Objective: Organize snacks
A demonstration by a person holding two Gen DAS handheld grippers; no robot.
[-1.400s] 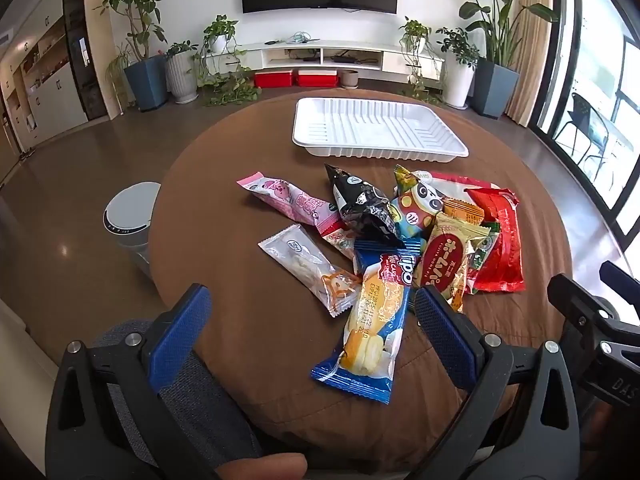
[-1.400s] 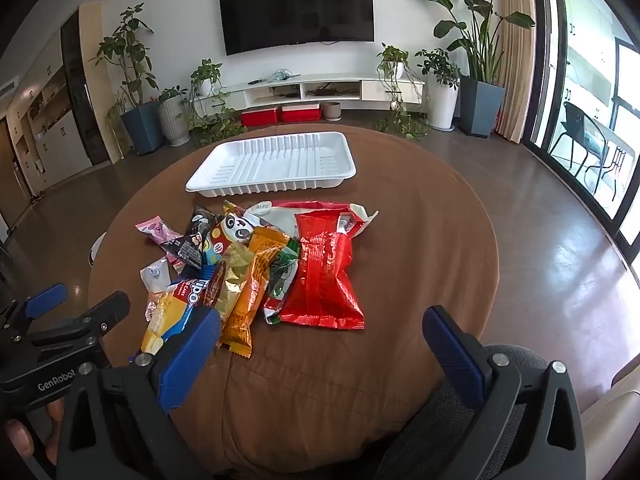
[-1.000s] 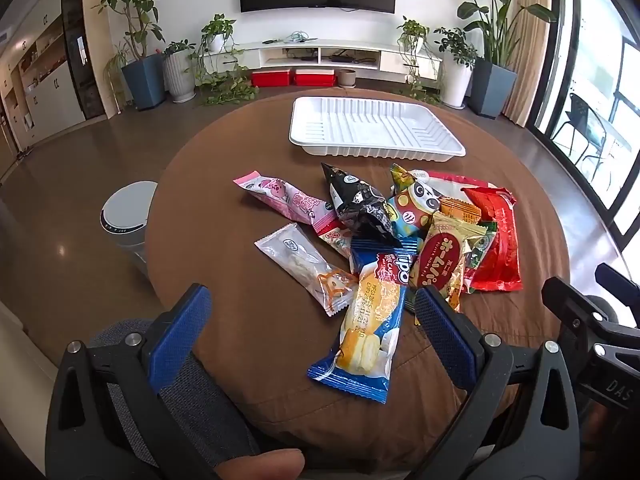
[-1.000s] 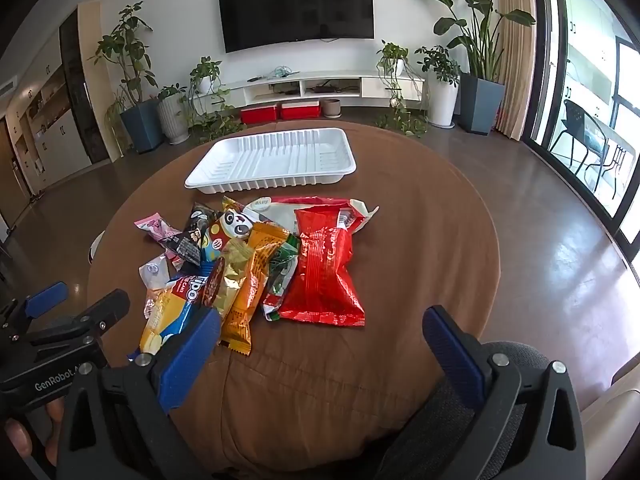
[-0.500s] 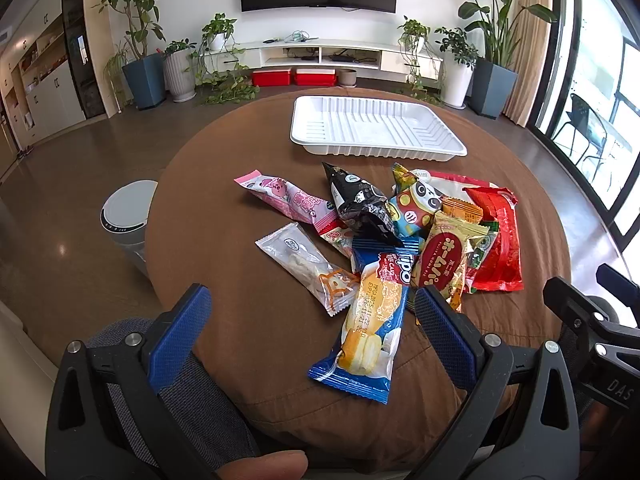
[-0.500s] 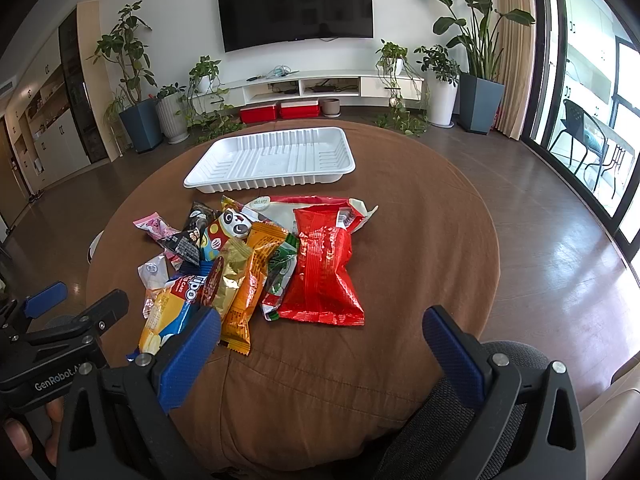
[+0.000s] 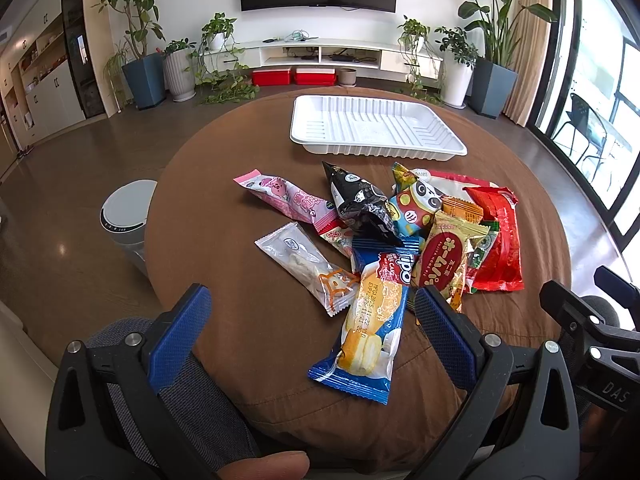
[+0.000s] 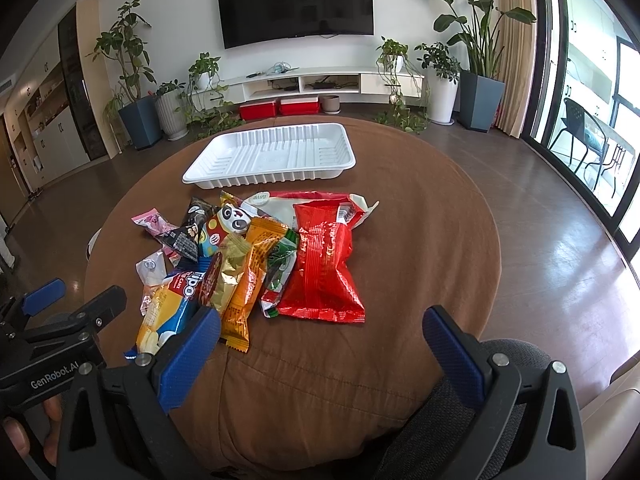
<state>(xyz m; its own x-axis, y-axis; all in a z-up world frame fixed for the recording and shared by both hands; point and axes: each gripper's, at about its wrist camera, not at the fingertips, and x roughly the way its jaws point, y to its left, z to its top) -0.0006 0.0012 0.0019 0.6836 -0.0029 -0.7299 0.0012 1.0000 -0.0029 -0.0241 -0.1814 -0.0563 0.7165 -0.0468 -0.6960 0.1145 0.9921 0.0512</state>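
Both tools hover at the near counter (image 8: 420,240) edge: left tool (image 7: 312,320) and right tool (image 8: 320,344) spread wide, empty. Snack pile (image 7: 400,232) mid-counter, unsorted; white tray (image 7: 376,128) beyond, bare. Sorting not begun; next likely the nearest blue packet (image 7: 372,320).

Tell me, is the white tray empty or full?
Empty. The white tray shows only its bare ribbed floor; all snack packets lie on the tablecloth.

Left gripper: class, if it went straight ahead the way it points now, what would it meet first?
Probably the blue cake packet, lying between the open fingers of the left gripper at the near table edge. Depth is hard to judge; the clear packet lies just beyond.
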